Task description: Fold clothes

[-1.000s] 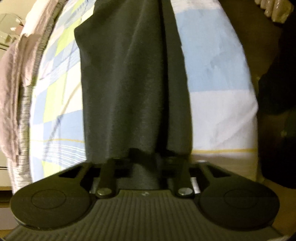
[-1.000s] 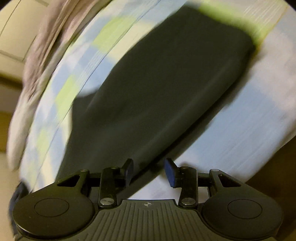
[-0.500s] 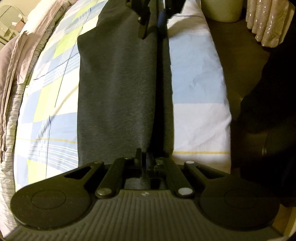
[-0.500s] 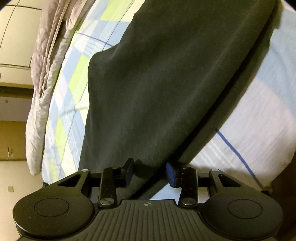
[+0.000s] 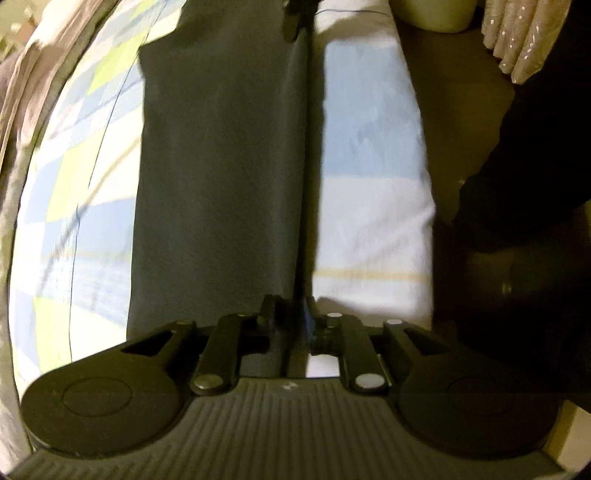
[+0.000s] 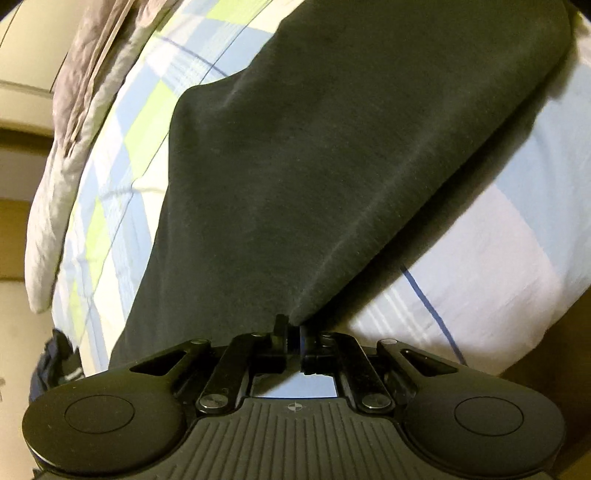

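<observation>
A dark grey garment [image 5: 221, 166] lies lengthwise on a checked bedsheet [image 5: 369, 147], its right edge pulled into a straight raised fold. My left gripper [image 5: 291, 314] has that edge between its fingers at the near end; its jaws are opening slightly with the cloth still in them. At the far end of the same edge is my right gripper [image 5: 299, 22]. In the right wrist view the garment [image 6: 332, 147] rises in tension creases to my right gripper [image 6: 293, 328], whose jaws pinch a corner of cloth while opening a little.
A crumpled grey blanket [image 6: 74, 129] lies along the bed's far side. The bed's near edge drops to a brown floor [image 5: 461, 129]. A pale bin [image 5: 432, 14], a curtain [image 5: 517, 37] and a person's dark clothing [image 5: 535, 184] are on that side.
My right gripper's fingers, wide apart before, have closed onto the garment's edge. My left gripper's fingers have parted slightly. The garment's edge now runs taut between the two grippers.
</observation>
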Demonstrator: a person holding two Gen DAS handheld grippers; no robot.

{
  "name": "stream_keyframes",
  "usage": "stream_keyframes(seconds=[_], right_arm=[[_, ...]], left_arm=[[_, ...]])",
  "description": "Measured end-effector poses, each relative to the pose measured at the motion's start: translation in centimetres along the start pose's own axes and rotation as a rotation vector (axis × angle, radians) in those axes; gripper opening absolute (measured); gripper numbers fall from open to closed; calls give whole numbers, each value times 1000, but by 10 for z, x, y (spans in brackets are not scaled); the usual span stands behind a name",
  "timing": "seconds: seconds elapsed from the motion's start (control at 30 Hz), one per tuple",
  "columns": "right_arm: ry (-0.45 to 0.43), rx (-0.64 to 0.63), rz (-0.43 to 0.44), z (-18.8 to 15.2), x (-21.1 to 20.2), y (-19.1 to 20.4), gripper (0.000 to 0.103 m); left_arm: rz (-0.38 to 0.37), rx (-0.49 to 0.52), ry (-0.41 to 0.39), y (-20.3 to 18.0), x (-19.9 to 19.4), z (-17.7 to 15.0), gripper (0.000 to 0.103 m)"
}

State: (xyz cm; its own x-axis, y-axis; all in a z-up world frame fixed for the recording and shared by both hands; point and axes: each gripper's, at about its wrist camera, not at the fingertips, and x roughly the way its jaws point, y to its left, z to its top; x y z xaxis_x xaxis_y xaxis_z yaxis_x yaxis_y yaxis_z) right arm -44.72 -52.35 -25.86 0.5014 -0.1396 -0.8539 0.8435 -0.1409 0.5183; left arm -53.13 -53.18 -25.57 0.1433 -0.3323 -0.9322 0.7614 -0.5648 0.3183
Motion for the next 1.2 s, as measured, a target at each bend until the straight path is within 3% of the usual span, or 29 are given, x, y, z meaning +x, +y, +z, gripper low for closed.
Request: stream_keyframes(seconds=[0.03,0.1,0.27,0.4,0.53,0.67,0.8,0.87,1.03,1.2], right_arm=[[-5,-15,-23,-1,-5,1,22],[-13,-47,-65,-2,-11,4,50],[-17,-117,-78,-8,-23,21,51],[-53,-185,-67,-30,-20,55,51],[-117,-217,-33,-66,9,109,51],[-74,-231,-3,-100,70,180,51],[-75,-491,-50,-132,122,263,51],[-57,-617,-132,-155,144,283,51],[-8,-923,-336,-220,170,288,51],[53,-796,-314,-221,144,252,51]], left_arm=[[6,-20,15,2,-5,-9,16],[23,-63,49,10,-14,-29,19],[98,-185,146,41,-34,-96,24],[110,-266,152,77,-29,-155,24],[40,-283,94,99,-9,-198,24],[-25,-212,38,104,-8,-227,24],[-67,-196,-19,110,-11,-248,24],[-81,-194,-38,112,-12,-252,24],[-95,-174,-50,116,-13,-251,25],[-75,-118,-50,118,-27,-255,26]])
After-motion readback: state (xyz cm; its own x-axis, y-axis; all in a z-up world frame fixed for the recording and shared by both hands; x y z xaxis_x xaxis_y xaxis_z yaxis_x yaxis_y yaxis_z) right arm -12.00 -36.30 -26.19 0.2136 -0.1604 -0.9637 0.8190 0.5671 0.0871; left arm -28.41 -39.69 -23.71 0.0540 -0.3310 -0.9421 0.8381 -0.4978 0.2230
